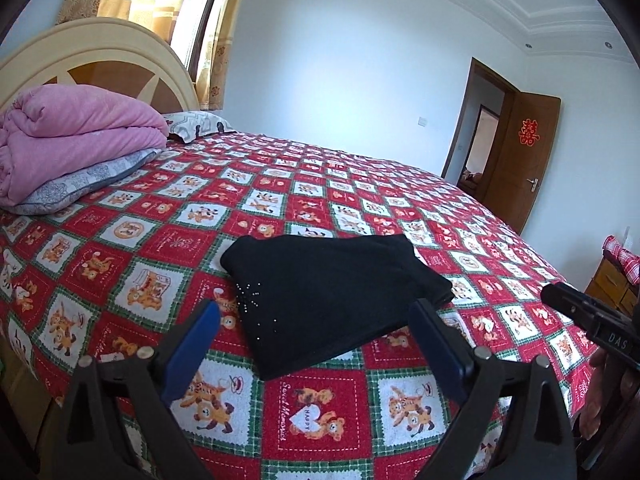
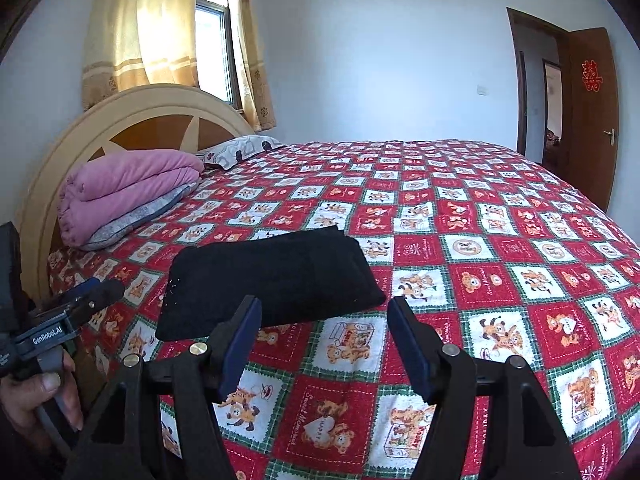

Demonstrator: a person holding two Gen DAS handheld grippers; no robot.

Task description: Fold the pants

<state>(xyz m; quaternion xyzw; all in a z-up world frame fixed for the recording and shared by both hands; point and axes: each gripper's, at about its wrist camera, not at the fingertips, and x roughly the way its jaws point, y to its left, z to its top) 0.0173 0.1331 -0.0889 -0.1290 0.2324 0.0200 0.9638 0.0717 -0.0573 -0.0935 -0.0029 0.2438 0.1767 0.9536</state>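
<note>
Folded black pants (image 1: 328,292) lie mid-frame on the bedspread (image 1: 320,404), long axis left-right, just beyond the empty, spread left gripper (image 1: 316,320); right gripper (image 2: 324,320), likewise open, sits slightly right.

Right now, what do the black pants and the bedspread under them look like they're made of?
Black pants: seemingly soft matte knit, thick rounded folds, tiny shiny studs near one corner. Bedspread: likely printed terry or flannel, fuzzy napped surface; exact fibre unclear.
</note>
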